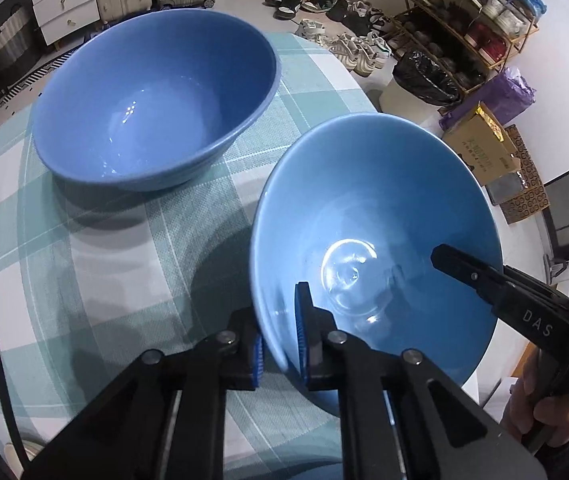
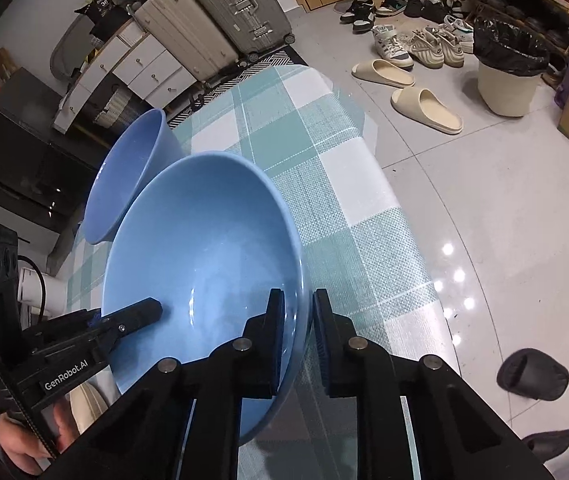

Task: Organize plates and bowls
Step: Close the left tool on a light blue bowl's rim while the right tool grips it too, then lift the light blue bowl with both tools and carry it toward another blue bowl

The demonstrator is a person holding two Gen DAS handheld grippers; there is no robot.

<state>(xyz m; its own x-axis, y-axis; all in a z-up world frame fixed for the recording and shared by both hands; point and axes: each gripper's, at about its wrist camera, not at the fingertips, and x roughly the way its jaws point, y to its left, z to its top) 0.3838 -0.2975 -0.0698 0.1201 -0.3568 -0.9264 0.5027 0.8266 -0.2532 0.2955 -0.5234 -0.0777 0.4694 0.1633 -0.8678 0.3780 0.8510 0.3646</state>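
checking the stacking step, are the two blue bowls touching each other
Apart. The left wrist view shows a strip of checked tablecloth between the far bowl and the near bowl, which both grippers hold by its rim.

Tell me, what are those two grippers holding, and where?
Both hold one blue bowl by its rim: left gripper at one side, right gripper opposite.

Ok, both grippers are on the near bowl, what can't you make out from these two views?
- Held bowl underside: hidden by its own wall, both views, so table contact unclear.
- Far bowl: partly covered by held bowl, right wrist view.
- Left gripper and right gripper pad contact: rim hides it.
- Plates: none in view.
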